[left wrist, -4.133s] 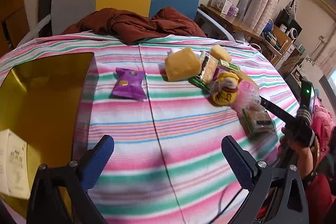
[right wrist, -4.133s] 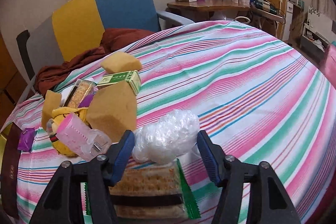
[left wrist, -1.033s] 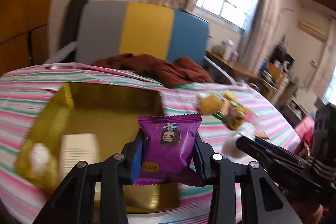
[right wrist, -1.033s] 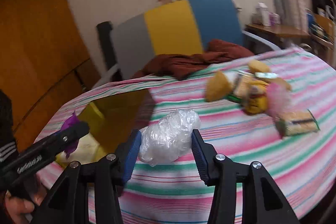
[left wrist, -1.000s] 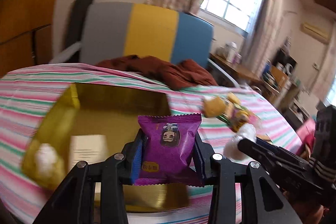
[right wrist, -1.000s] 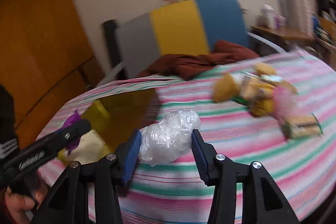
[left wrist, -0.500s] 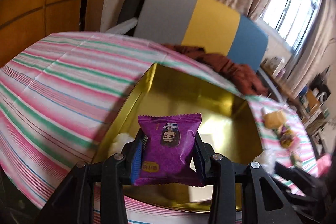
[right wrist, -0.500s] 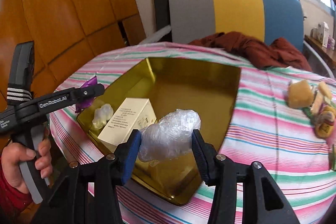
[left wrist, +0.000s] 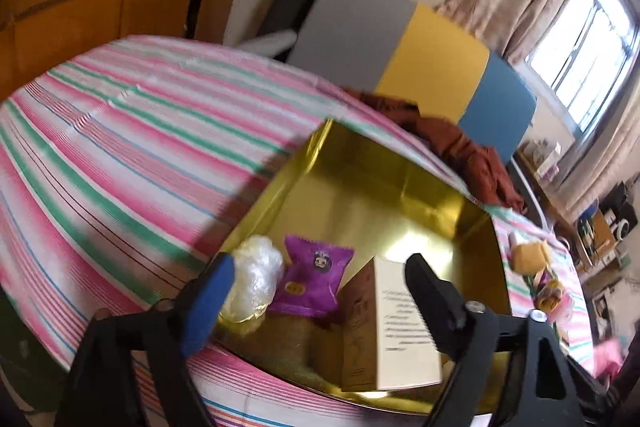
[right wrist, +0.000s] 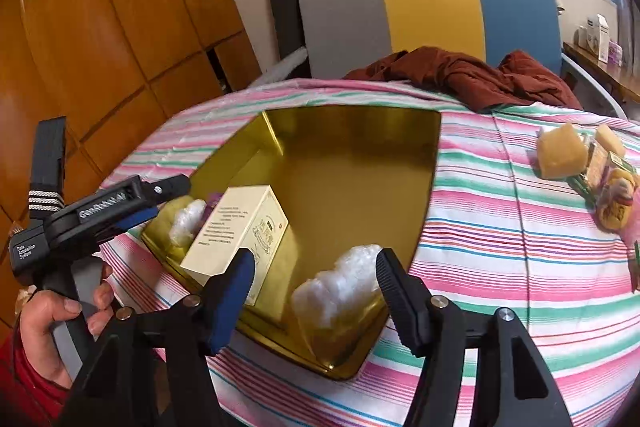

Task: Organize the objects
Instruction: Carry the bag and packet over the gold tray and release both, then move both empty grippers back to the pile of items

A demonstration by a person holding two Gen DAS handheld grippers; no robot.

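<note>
A gold tray (left wrist: 400, 183) (right wrist: 352, 155) lies on the striped table. In it are a purple snack packet (left wrist: 314, 277), a cream box (left wrist: 400, 315) (right wrist: 240, 227) and a clear plastic wad (left wrist: 254, 277) (right wrist: 186, 219). A second clear plastic wad (right wrist: 340, 285) lies in the tray's near corner. My left gripper (left wrist: 320, 291) is open above the purple packet; it also shows in the right wrist view (right wrist: 136, 203). My right gripper (right wrist: 314, 291) is open just above the second wad.
A pile of snacks and yellow sponges (right wrist: 588, 167) (left wrist: 536, 271) sits on the table to the right of the tray. A brown cloth (right wrist: 464, 75) lies at the far table edge before a grey, yellow and blue chair (right wrist: 424, 11). Wooden panels (right wrist: 100, 27) stand on the left.
Both grippers have opened. The purple packet has dropped into the tray next to the box, and the plastic wad has dropped into the tray's near corner.
</note>
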